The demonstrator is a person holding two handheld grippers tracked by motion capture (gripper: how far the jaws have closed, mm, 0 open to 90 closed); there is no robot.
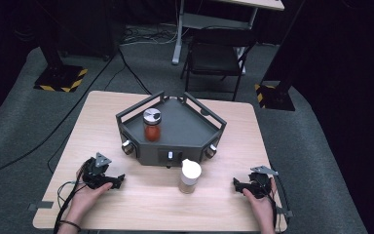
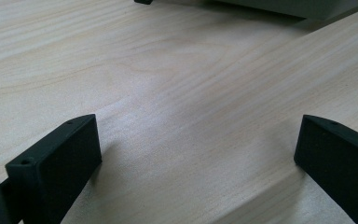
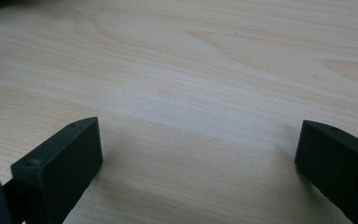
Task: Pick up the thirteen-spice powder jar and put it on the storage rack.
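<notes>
A dark grey angular tray [image 1: 185, 131] with a railed rim stands in the middle of the wooden table [image 1: 102, 117]. Inside it stands a jar of red contents with a silver lid [image 1: 152, 125]. In front of the tray a jar of pale brown contents with a white lid [image 1: 190, 176] stands on the table. My left gripper [image 1: 119, 181] rests low at the front left, jaws wide apart over bare wood [image 2: 191, 121]. My right gripper [image 1: 235, 184] rests at the front right, open, over bare wood [image 3: 191, 107].
The tray's front wall carries knobs [image 1: 127, 146] and a small switch [image 1: 170, 156]. A black chair [image 1: 219, 53] and a desk frame stand beyond the table's far edge. Black stands with yellow-striped bases [image 1: 61, 78] flank the table on grey carpet.
</notes>
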